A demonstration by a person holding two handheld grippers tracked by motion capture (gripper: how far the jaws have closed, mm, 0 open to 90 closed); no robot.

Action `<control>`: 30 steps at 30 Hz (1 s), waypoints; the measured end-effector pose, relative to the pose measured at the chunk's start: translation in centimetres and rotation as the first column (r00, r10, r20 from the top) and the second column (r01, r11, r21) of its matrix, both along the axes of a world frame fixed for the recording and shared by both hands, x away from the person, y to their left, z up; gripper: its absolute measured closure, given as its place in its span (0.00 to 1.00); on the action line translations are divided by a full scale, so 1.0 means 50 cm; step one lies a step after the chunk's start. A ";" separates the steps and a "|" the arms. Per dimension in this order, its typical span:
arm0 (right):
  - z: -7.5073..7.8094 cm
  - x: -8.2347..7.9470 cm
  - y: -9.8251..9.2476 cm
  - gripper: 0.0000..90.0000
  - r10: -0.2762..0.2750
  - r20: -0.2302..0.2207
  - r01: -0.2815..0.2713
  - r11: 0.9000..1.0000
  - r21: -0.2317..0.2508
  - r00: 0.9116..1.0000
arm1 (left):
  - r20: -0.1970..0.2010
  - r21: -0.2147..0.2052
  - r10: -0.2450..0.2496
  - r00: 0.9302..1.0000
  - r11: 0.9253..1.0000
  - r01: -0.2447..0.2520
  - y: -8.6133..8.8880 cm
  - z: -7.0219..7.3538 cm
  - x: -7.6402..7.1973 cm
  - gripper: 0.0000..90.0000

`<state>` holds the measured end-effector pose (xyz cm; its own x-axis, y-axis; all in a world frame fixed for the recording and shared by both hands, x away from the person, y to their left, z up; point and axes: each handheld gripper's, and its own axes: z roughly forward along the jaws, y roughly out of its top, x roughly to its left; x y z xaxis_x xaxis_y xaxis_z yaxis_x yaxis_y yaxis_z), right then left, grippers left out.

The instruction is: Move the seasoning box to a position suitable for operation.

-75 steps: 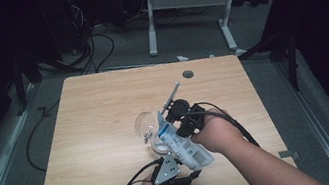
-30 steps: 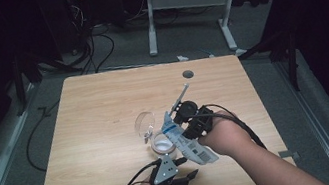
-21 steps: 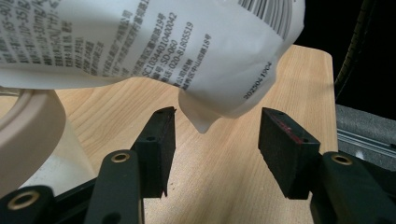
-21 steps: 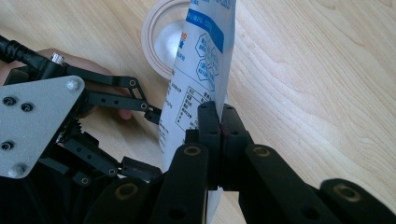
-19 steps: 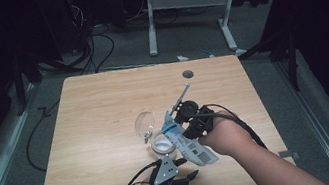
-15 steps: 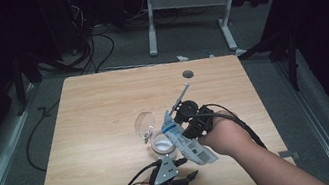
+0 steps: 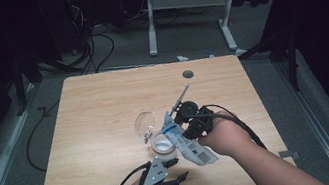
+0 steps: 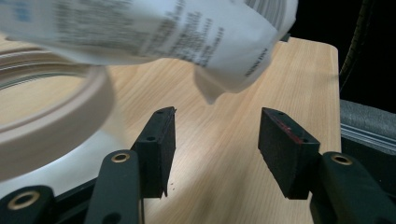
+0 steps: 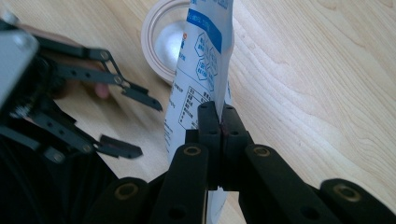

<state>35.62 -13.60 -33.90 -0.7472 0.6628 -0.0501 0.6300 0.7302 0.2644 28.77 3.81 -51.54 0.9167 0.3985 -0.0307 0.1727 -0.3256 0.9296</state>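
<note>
A white packet with blue print [image 7: 189, 146] hangs tilted over a small round jar with a pale rim [image 7: 161, 149] near the table's front. My right gripper [image 7: 185, 132] is shut on the packet; in the right gripper view its jaws [image 9: 222, 114] pinch the packet [image 9: 201, 51] above the jar's mouth [image 9: 159, 49]. My left gripper [image 7: 181, 167] stands open just in front of the jar. In the left gripper view its jaws [image 8: 215, 144] are apart with bare table between them, the packet's corner [image 8: 224, 56] above and the jar's rim [image 8: 60, 116] at left.
A clear glass lid [image 7: 143, 124] lies just behind the jar. The wooden table [image 7: 95, 114] has a round cable hole [image 7: 188, 74] near its far edge. Cables trail off the front edge. Beyond the table are desk legs and floor cables.
Since the earliest frame my right hand has shifted the packet slightly. Over the last second nothing has visibly moved.
</note>
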 end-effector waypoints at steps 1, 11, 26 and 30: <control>0.000 0.000 0.000 1.00 0.000 0.000 0.000 1.000 -0.001 1.000 | 0.004 0.003 0.004 1.000 1.000 -0.004 0.008 0.001 0.001 0.52; -0.005 0.001 -0.006 1.00 -0.006 0.002 0.006 1.000 -0.008 1.000 | 0.013 -0.003 0.071 0.997 0.998 -0.070 0.084 0.005 0.013 0.52; -0.028 0.022 -0.059 1.00 -0.072 0.006 0.072 0.997 -0.014 0.997 | 0.013 -0.006 0.109 0.994 0.994 -0.109 0.130 0.001 0.025 0.51; -0.040 0.031 -0.077 1.00 -0.095 0.006 0.095 0.995 -0.017 0.995 | 0.016 -0.012 0.118 0.993 0.993 -0.118 0.133 0.002 0.027 0.51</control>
